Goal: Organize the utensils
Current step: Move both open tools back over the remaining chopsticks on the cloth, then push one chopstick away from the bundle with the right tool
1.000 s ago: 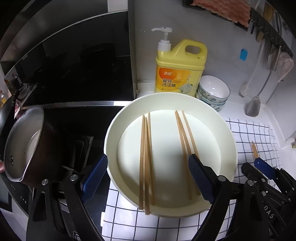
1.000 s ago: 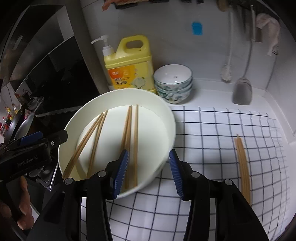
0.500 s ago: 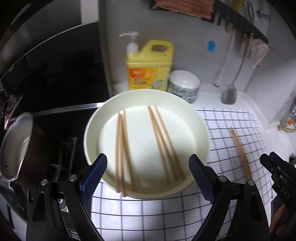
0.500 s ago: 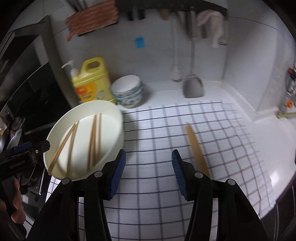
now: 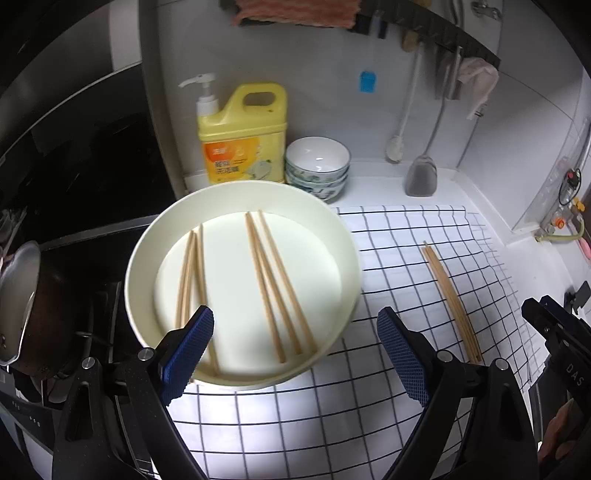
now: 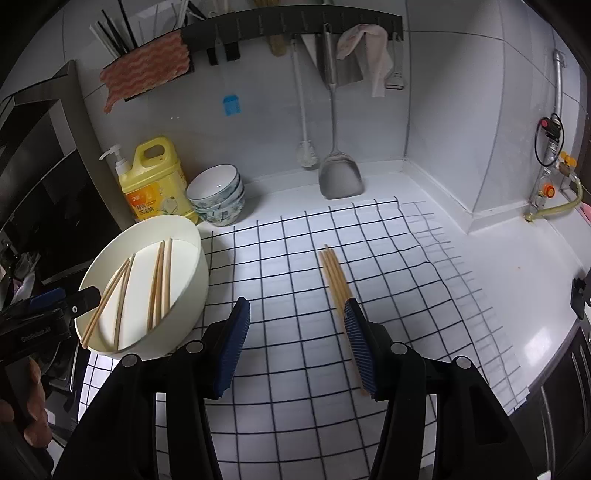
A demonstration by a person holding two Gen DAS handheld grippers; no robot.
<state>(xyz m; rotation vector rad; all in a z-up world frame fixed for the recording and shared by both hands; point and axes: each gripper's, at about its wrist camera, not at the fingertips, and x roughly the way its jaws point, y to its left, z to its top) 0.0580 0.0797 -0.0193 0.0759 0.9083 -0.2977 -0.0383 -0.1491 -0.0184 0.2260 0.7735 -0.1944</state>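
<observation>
Near ends of loose chopsticks (image 6: 334, 275) hidden behind right gripper's (image 6: 295, 332) right finger. Left chopsticks in bowl (image 5: 147, 266): near ends covered by left gripper's (image 5: 295, 339) left finger. Pot (image 5: 22, 295) cut by left frame edge. Soap label (image 5: 229, 162) too small to read. Rack (image 6: 288, 22) top cropped.
</observation>
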